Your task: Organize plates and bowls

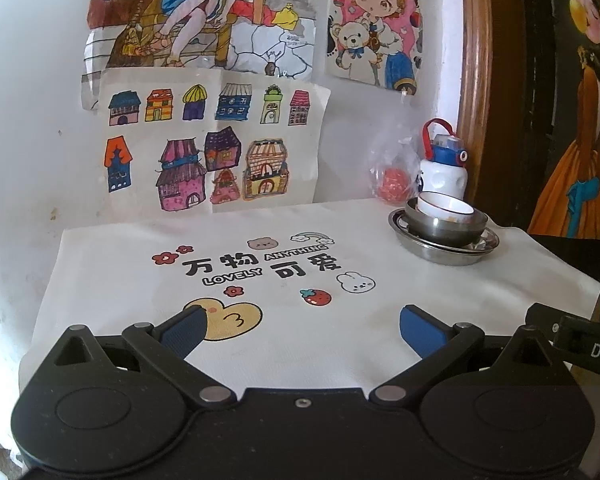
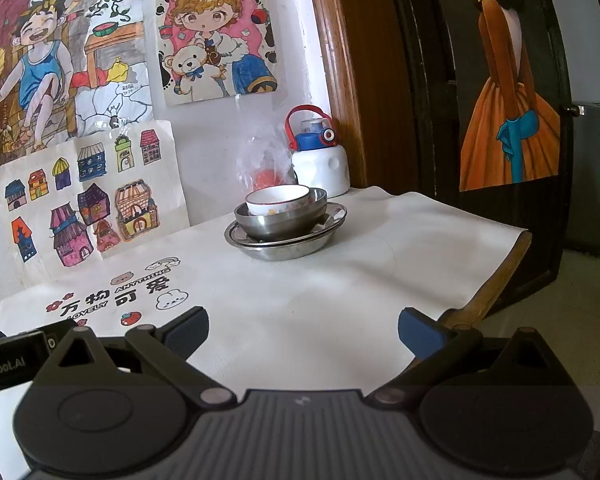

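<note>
Steel and china make one small pile at the far side of the surface (image 2: 340,280). A white bowl (image 2: 278,199) with little pictures on it sits inside a steel bowl (image 2: 282,220), and the steel bowl sits on a steel plate (image 2: 284,246). Just behind the pile stand a white bottle (image 2: 320,160) with a blue lid and red handle, and a clear bag (image 2: 264,164) with something red in it. A white cloth (image 1: 300,280) with cartoon pictures and words covers the surface. Kids' drawings (image 1: 204,152) hang on the wall behind. The left claw (image 1: 300,330) is wide open and holds nothing. The right claw (image 2: 302,330) is wide open too, with nothing in it. Both claws are near the front edge, well apart from the pile.
</note>
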